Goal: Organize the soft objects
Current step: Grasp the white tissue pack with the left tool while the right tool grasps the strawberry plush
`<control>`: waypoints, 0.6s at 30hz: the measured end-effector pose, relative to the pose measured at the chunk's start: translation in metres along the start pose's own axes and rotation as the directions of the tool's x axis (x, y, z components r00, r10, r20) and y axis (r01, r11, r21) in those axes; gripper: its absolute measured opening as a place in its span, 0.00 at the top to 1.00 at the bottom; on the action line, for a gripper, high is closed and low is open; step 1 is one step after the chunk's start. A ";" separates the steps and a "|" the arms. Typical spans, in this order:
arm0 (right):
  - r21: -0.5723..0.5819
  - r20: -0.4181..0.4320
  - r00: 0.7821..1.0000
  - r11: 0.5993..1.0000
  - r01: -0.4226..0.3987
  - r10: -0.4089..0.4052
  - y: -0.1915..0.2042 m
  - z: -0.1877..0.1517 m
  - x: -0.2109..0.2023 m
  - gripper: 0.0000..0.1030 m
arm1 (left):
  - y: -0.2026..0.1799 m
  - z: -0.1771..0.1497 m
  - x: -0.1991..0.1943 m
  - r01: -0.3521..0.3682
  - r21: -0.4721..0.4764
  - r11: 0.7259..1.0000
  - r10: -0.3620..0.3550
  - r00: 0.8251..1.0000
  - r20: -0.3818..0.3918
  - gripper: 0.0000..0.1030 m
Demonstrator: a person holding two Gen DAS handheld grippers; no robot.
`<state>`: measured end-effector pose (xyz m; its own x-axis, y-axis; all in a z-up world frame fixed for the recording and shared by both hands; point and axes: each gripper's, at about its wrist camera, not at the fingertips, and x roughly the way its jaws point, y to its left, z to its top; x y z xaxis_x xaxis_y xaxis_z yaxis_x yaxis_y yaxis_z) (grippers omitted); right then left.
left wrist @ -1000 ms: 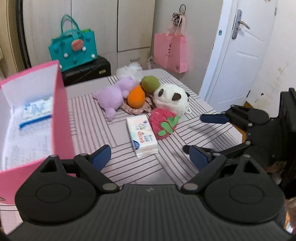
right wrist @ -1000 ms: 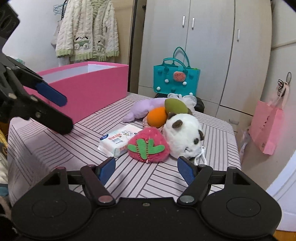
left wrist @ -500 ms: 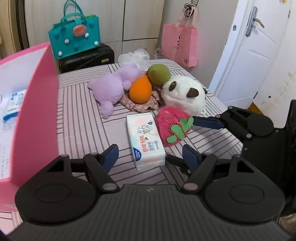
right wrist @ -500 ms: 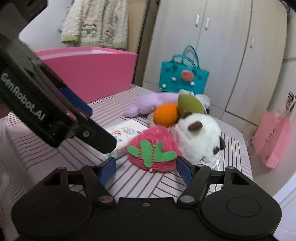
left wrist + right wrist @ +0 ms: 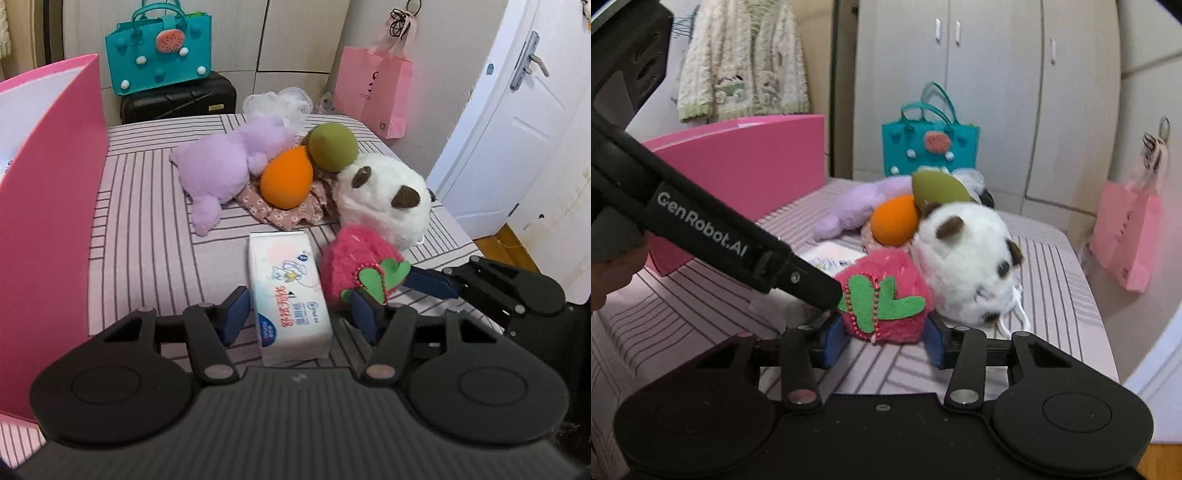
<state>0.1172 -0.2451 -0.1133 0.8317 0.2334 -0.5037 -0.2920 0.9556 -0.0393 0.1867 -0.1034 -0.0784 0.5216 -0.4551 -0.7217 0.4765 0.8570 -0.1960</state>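
**Both tongs closed in, each straddling its own soft object**

Since a second before, both tools had pushed forward from open bench towards the pile. The left tongs (image 5: pixel 299 314) stood open with the white plastic-wrapped tissue pack (image 5: pixel 288 291) between the blue pads, its near end inside the gap and its long axis running straight away from the tool, so the pads faced its long sides. No squeeze showed yet. The right tongs (image 5: pixel 882 341) were open too, their pads flanking the fuzzy pink strawberry plush with green felt leaf (image 5: pixel 886 299), very close to its sides; contact could not be told.

The strawberry lay just right of the pack, so each hand had the nearer piece. Beyond them sat the white panda plush (image 5: pixel 384 199), the orange egg-shaped sponge (image 5: pixel 286 181), the olive-green one (image 5: pixel 332 147) and the lilac plush animal (image 5: pixel 218 173), piled on the striped bench (image 5: pixel 147 236).

Only the left view showed the pack whole and the open pink storage box (image 5: pixel 48 206) to the left; in the right view the left tool's arm hid most of the pack, but the strawberry's seating between the pads read clearly.
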 end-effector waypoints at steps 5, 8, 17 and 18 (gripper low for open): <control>0.037 -0.047 0.998 0.999 0.037 -0.035 -0.003 -0.002 -0.012 0.68 | -0.009 -0.002 0.000 -0.035 0.032 0.999 0.034 0.999 0.014 0.50; 0.047 -0.064 0.997 0.998 0.039 -0.036 -0.006 -0.003 -0.017 0.69 | -0.012 -0.002 0.001 -0.048 0.043 0.998 0.047 0.999 0.021 0.55; 0.009 -0.030 0.999 0.999 0.033 -0.033 -0.008 -0.003 -0.023 0.47 | -0.002 -0.012 -0.003 -0.069 -0.009 0.998 0.069 0.998 0.006 0.56; -0.015 -0.029 0.999 0.999 0.038 -0.039 -0.005 -0.003 -0.022 0.46 | -0.002 -0.013 -0.005 -0.082 -0.004 0.997 0.082 0.997 0.004 0.55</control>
<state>0.0993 -0.2558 -0.1043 0.8284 0.1910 -0.5266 -0.2672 0.9610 -0.0718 0.1741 -0.0999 -0.0829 0.5614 -0.3844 -0.7329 0.4297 0.8922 -0.1389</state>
